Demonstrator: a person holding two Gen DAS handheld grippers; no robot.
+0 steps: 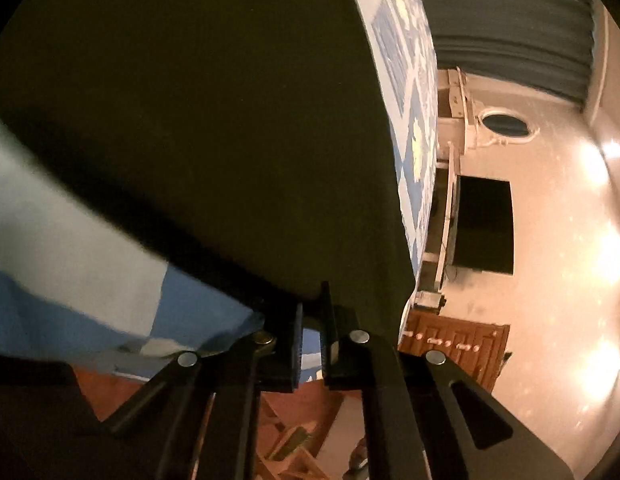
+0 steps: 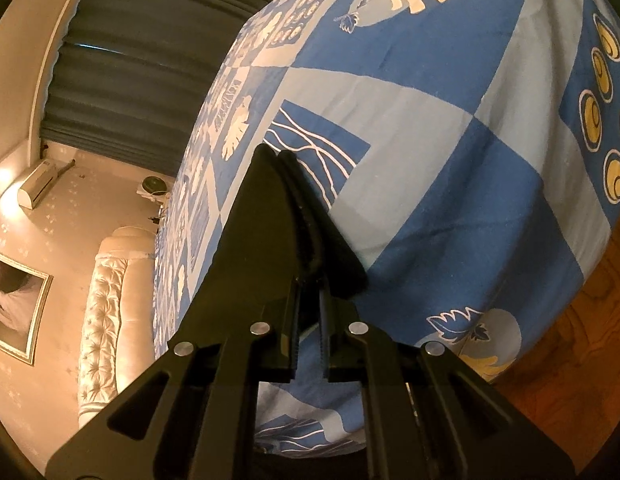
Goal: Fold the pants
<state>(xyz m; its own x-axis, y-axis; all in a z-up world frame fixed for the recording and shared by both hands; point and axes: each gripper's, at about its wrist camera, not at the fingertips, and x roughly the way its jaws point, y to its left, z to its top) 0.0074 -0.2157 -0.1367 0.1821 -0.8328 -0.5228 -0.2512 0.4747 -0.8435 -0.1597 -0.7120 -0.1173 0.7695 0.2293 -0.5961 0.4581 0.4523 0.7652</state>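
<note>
Dark pants (image 1: 209, 120) fill most of the left wrist view, spread over a bed with a blue patterned sheet (image 1: 414, 80). Their near edge runs into my left gripper (image 1: 312, 304), whose jaws stand close together and pinch that edge. In the right wrist view my right gripper (image 2: 307, 280) is shut on a bunched corner of the same dark pants (image 2: 261, 232). The cloth sticks out beyond the fingertips in a narrow wedge above the sheet (image 2: 450, 160). The rest of the pants is out of that view.
A cream tufted headboard (image 2: 101, 300) stands at one end of the bed, with dark curtains (image 2: 129, 60) behind it. The wooden floor (image 2: 570, 360) shows past the bed's edge. A wooden door (image 1: 458, 344) and a dark screen (image 1: 486, 224) are on the far wall.
</note>
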